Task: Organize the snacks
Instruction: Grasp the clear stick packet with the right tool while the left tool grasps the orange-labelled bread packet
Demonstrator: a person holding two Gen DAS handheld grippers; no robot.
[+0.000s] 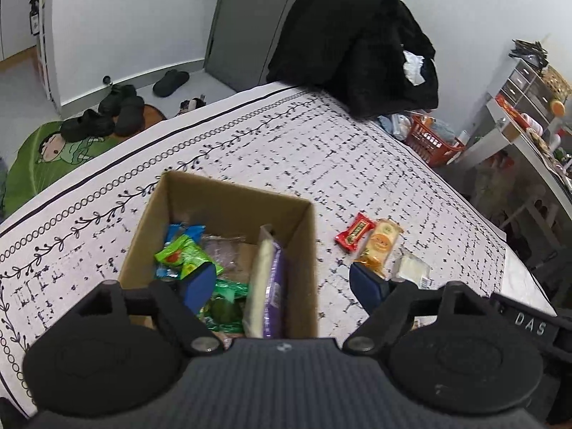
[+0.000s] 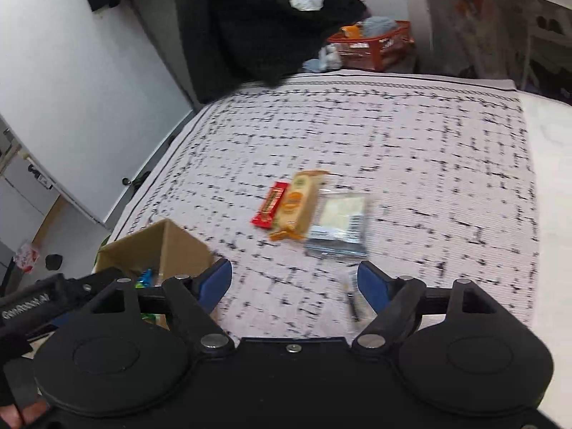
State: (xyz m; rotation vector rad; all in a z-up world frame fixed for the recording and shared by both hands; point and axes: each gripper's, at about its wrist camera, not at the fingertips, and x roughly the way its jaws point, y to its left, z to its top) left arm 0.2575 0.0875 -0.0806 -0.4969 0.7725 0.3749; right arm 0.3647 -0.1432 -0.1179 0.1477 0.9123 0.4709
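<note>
Right now your left gripper (image 1: 282, 286) hangs over the cardboard box (image 1: 228, 200), its jaws spread wide and gripping nothing — one blue pad (image 1: 198, 284) sits above the box's contents, the other outside its right wall over the cloth. Inside the box you can see a green packet (image 1: 186, 255), a blue wrapper (image 1: 178, 232) behind it, another green wrapper (image 1: 225, 307) lower down, a clear bag (image 1: 228, 250) toward the back, and a purple-and-cream pack (image 1: 268, 286) standing on edge against the right wall.

Your right gripper (image 2: 295, 282) is over the bare patterned tablecloth (image 2: 411, 136) to the right of the box, its jaws likewise apart with nothing between them. Ahead of it three snacks lie side by side on the worktop, touching or nearly so: a red bar (image 2: 270, 205) on the left, a yellow-orange packet (image 2: 298, 205) in the middle, and a clear pouch with a white square inside (image 2: 339, 221) on the right. That view is blurred, so the labels cannot be read. A small dark thin object (image 2: 354, 304) lies on the cloth just by the right pad; what it is you cannot tell.

Beyond the worktop's far edge — a black garment (image 2: 257, 32) heaped on something, and a red basket (image 2: 375, 44) on the floor.
</note>
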